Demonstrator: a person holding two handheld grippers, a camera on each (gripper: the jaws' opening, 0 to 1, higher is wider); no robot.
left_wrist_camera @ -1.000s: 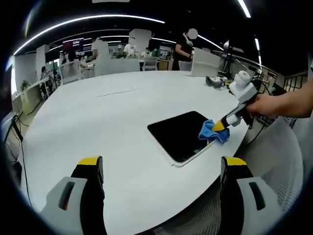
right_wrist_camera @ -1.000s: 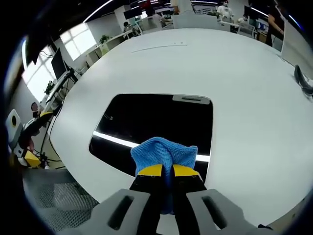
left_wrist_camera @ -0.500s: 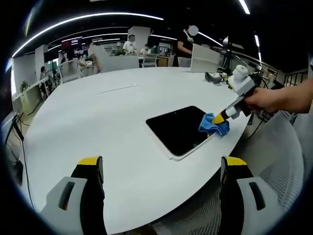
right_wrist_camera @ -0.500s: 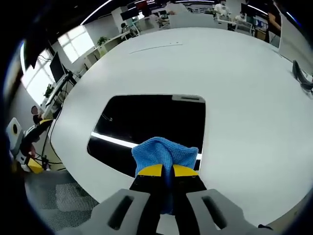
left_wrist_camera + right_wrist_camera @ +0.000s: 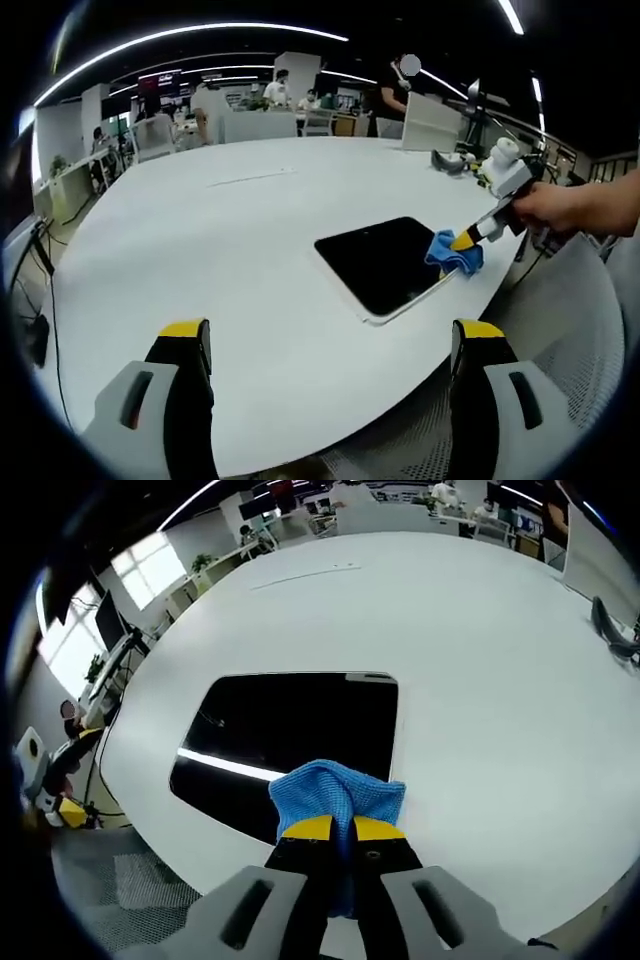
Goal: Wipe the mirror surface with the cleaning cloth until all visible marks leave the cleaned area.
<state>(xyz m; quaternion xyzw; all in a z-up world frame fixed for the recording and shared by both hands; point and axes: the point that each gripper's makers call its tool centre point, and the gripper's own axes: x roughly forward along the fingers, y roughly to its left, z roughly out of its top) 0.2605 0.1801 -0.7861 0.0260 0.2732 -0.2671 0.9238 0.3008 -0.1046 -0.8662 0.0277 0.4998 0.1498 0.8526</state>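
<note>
Flat on the white table [image 5: 480,660] lies the dark mirror [image 5: 290,730], near the table's edge; the right gripper [image 5: 333,830] has its jaws pressed together on the blue cloth [image 5: 335,790], which rests on the mirror's near corner; in the left gripper view the cloth [image 5: 452,252] sits at the mirror's [image 5: 385,258] right edge; the left gripper [image 5: 325,340] hangs well short of it, jaws wide apart, holding nothing.
</note>
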